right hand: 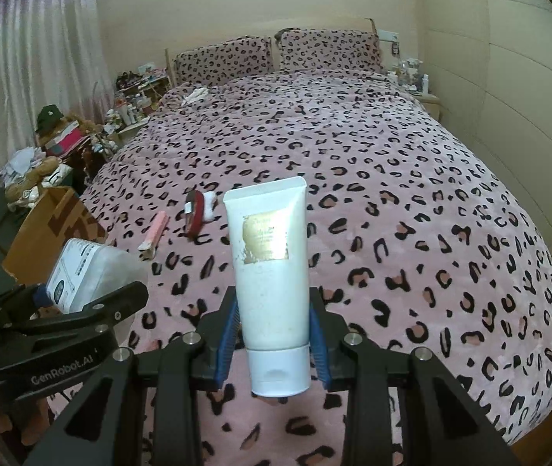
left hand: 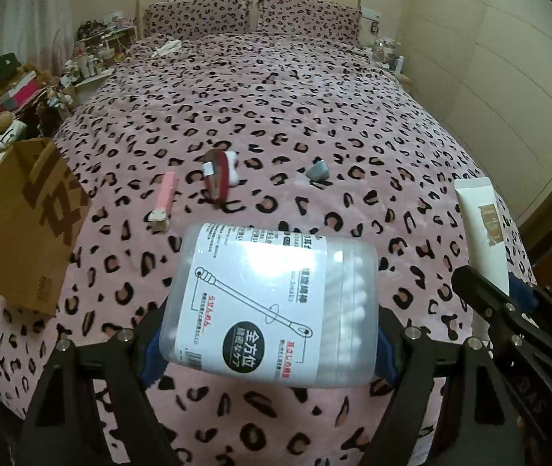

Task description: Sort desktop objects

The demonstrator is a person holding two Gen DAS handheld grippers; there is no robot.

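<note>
Pink leopard-print bed below; brown cardboard box lies left, nearest left tool clamping clear cotton-swab tub; right tool grips white cream tube upright

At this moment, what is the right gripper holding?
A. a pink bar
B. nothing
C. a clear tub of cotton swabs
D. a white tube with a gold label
D: in the right wrist view the right gripper is shut on the white tube, cap toward the camera; the cotton swab tub sits in the left gripper.
</note>
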